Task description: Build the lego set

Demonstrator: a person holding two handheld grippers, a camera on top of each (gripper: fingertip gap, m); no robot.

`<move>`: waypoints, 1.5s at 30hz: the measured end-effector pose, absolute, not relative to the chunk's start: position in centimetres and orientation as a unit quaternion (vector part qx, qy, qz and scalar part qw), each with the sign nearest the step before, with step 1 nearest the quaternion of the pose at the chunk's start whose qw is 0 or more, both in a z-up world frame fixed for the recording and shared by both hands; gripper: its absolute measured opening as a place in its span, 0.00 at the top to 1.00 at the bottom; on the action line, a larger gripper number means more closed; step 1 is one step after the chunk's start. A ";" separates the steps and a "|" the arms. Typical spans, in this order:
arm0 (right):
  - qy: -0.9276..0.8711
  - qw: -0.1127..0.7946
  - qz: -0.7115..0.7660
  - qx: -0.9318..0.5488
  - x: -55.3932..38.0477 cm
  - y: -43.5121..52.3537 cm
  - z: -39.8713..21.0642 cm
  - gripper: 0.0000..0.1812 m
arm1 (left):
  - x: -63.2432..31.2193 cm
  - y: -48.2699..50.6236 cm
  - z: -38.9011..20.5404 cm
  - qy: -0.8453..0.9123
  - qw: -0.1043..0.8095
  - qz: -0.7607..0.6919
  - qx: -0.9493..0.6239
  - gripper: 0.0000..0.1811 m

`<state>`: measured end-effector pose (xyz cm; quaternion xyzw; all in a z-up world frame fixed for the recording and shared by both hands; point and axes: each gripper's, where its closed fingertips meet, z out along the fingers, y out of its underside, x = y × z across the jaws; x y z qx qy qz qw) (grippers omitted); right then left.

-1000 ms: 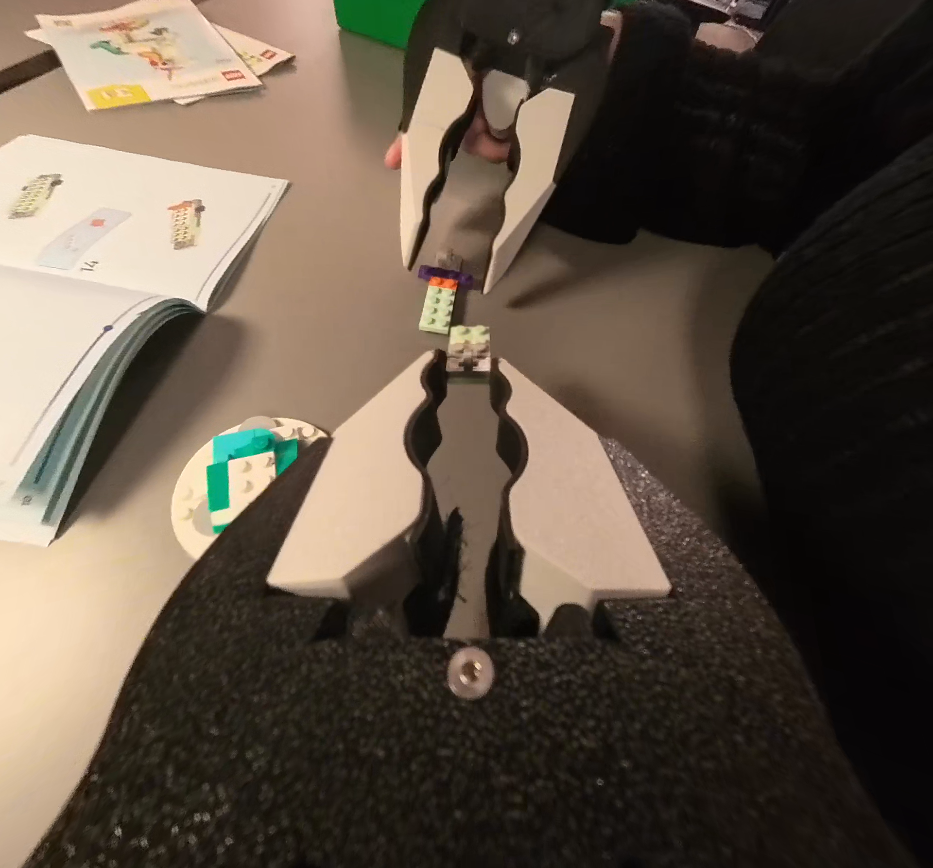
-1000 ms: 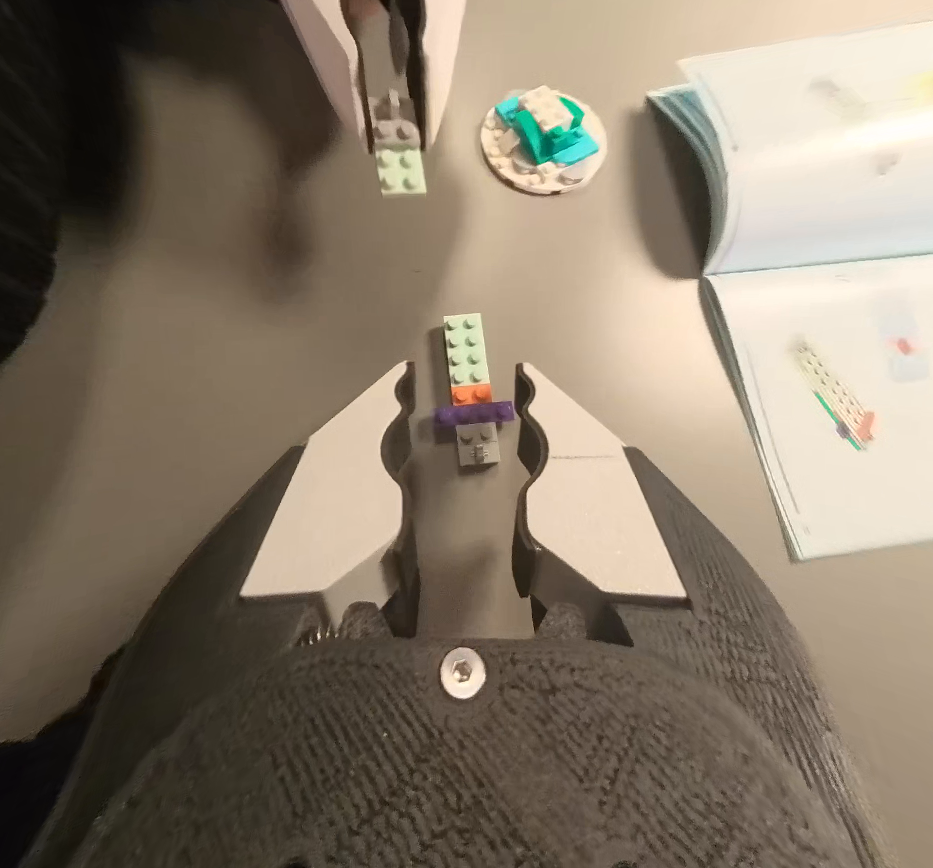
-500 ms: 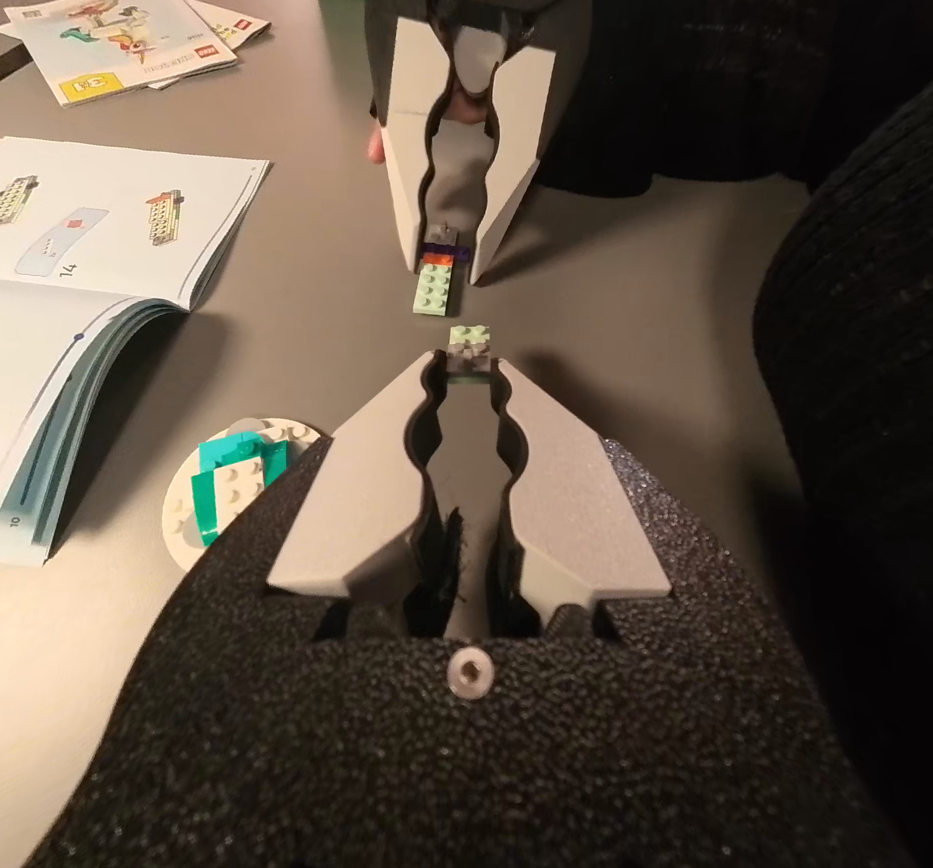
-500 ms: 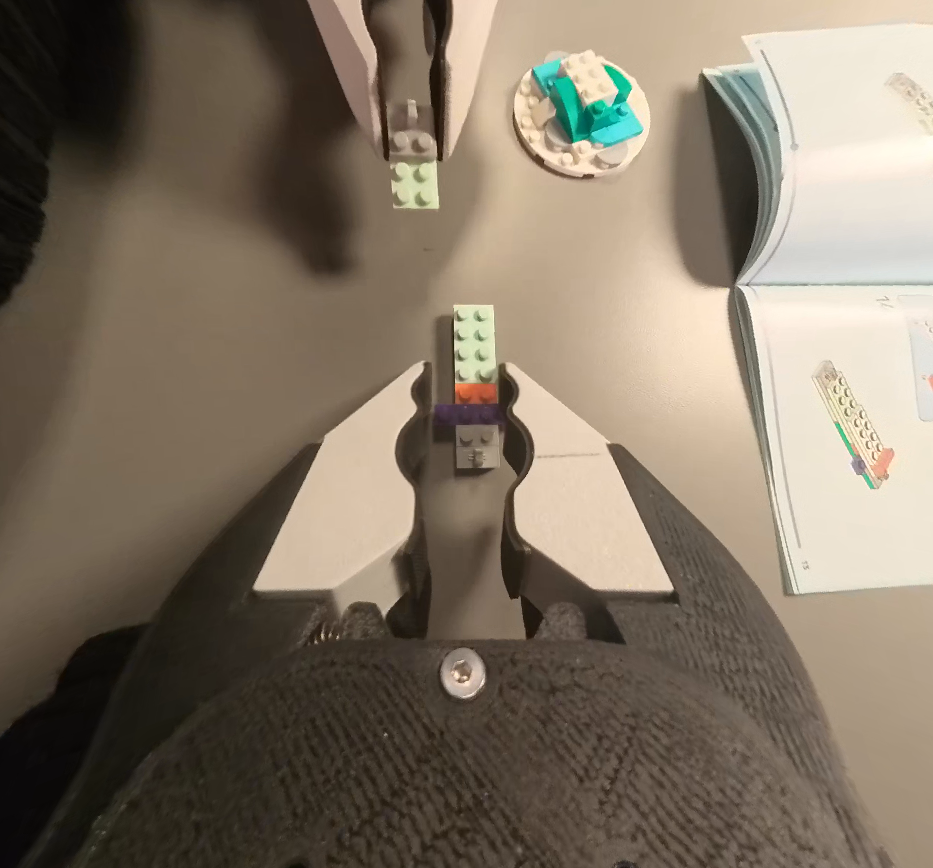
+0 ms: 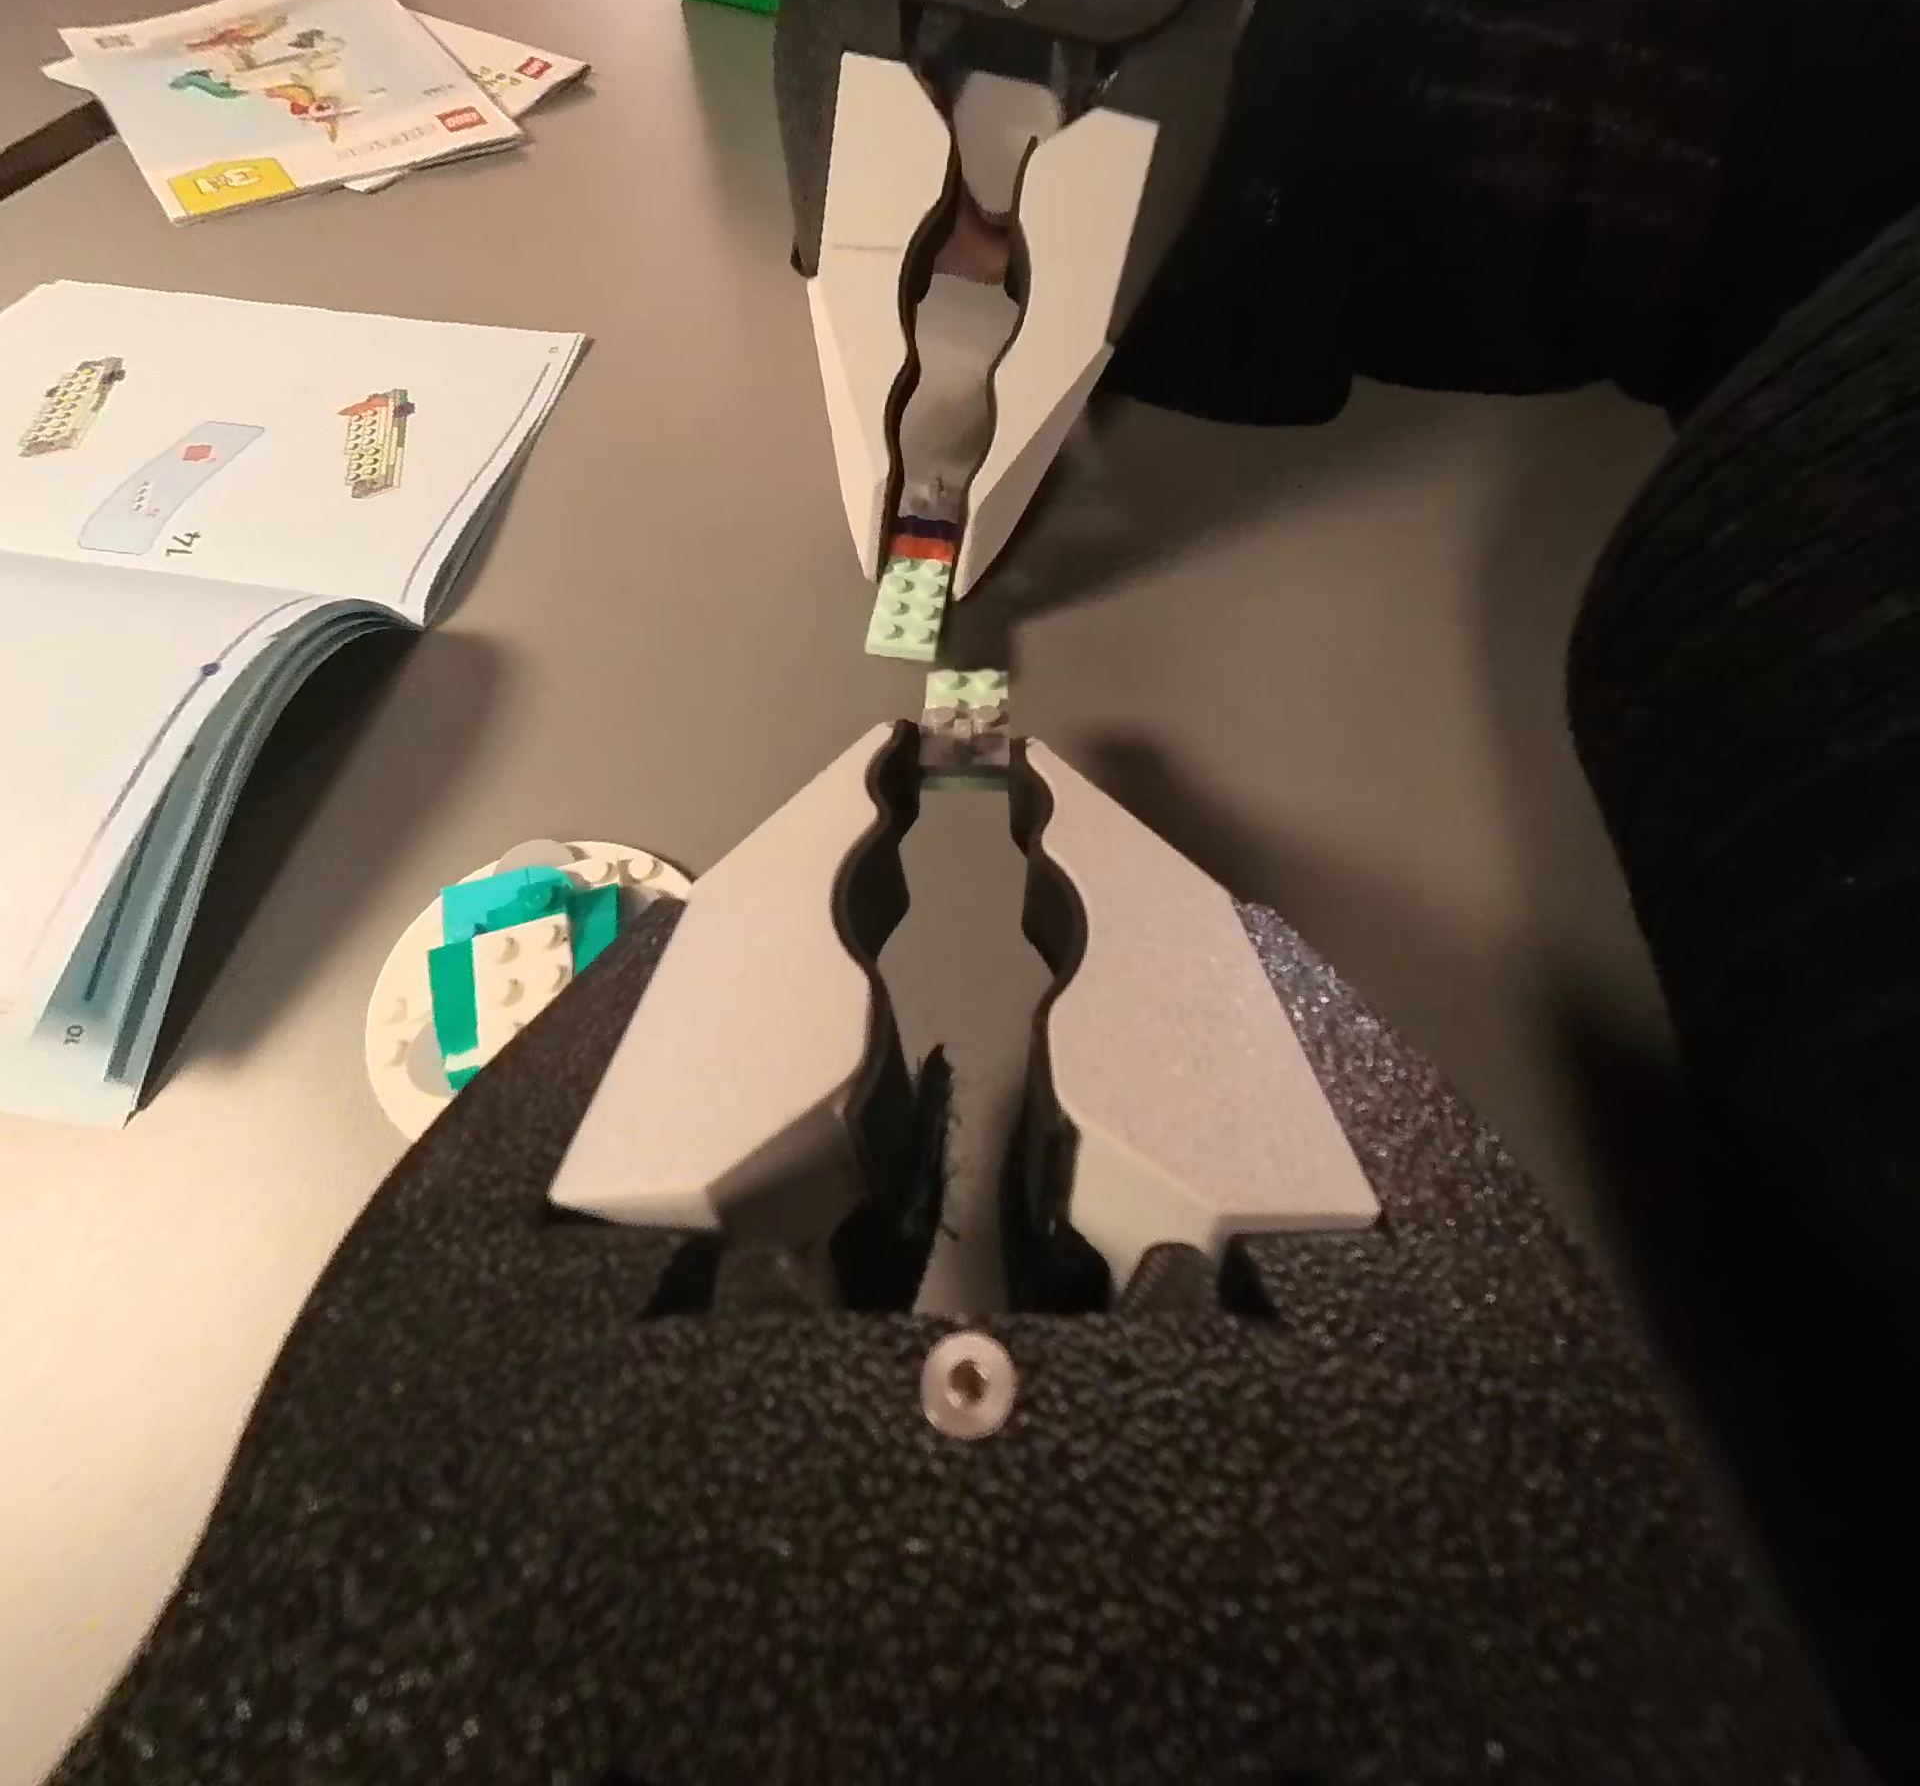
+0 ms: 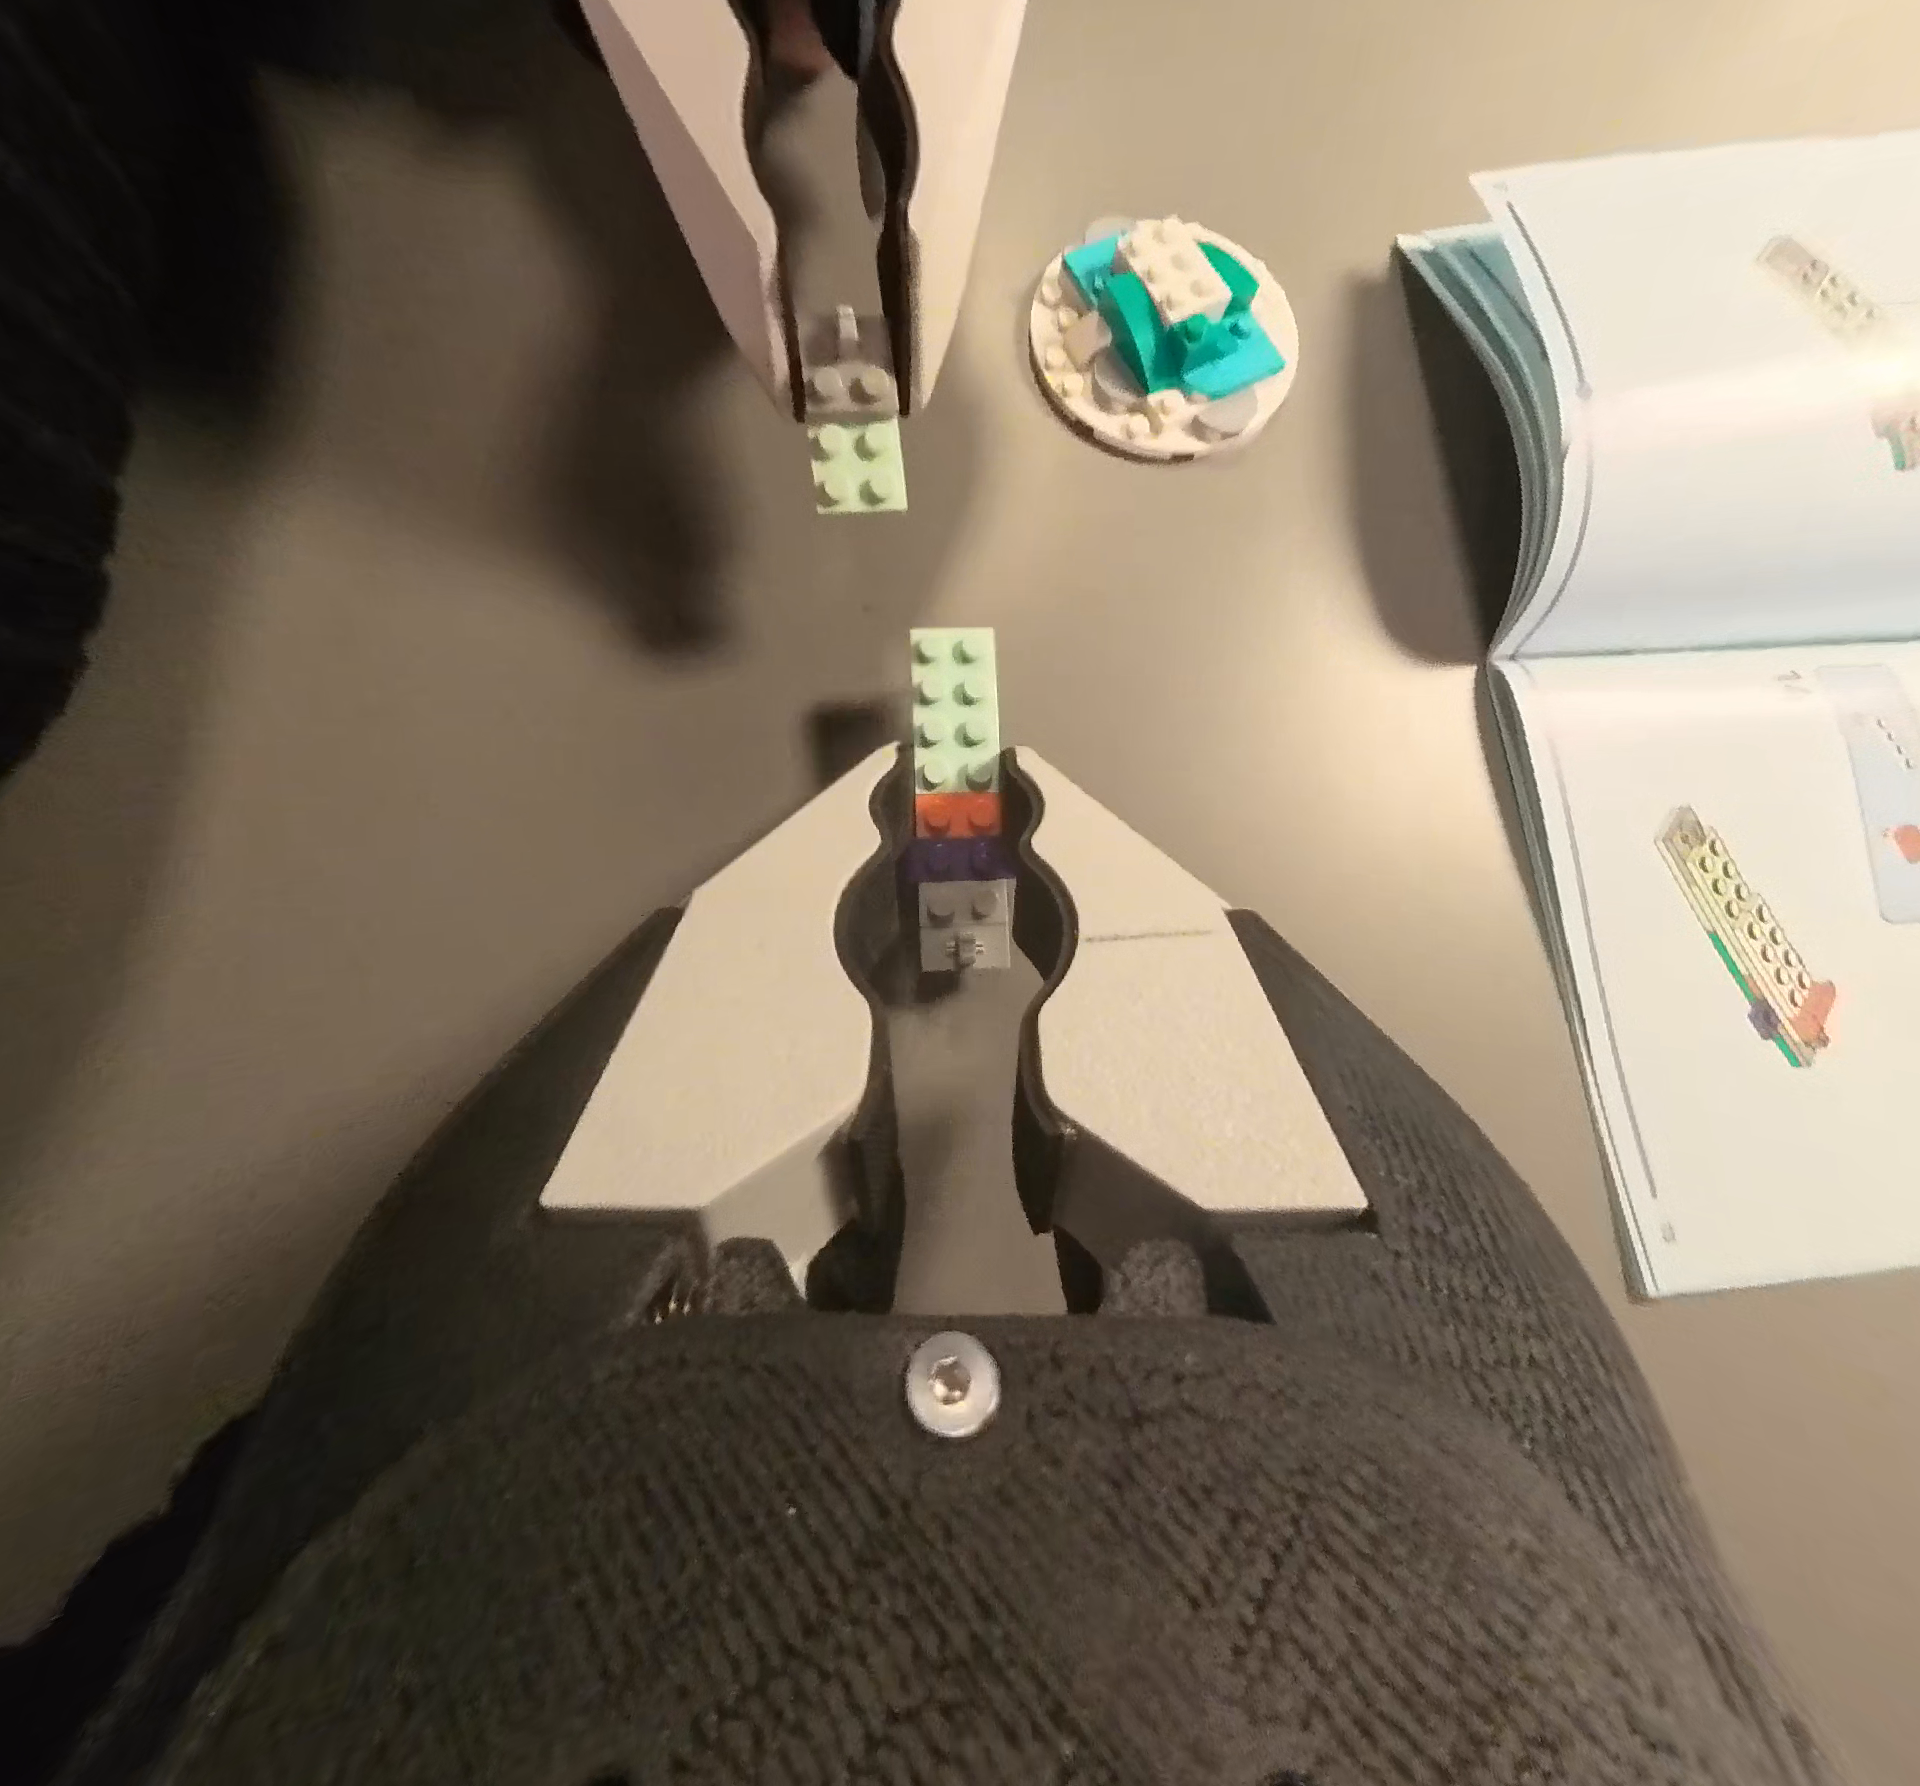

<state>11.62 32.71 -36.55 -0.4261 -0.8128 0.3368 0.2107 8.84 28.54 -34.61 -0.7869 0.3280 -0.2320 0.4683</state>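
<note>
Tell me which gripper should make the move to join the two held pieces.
Probably the left gripper. It is shut on the short grey and light-green brick piece, the lighter load. The right gripper, shut on the long light-green, orange and purple strip, can brace. A gap separates them.
</note>
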 end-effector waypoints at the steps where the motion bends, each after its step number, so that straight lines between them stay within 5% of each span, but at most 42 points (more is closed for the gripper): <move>1: -0.810 0.211 0.344 -0.425 11.5 32.5 -36.3 0.92 | 8.8 28.5 -34.5 0.325 0.471 -0.235 -0.786 0.92; 22: -0.794 0.228 0.410 -0.387 10.2 30.2 -32.5 0.92 | 8.3 28.3 -33.2 0.309 0.503 -0.256 -0.765 0.92; 45: -0.813 0.194 0.380 -0.397 9.9 29.6 -35.2 0.92 | 8.7 28.5 -34.8 0.321 0.462 -0.232 -0.794 0.92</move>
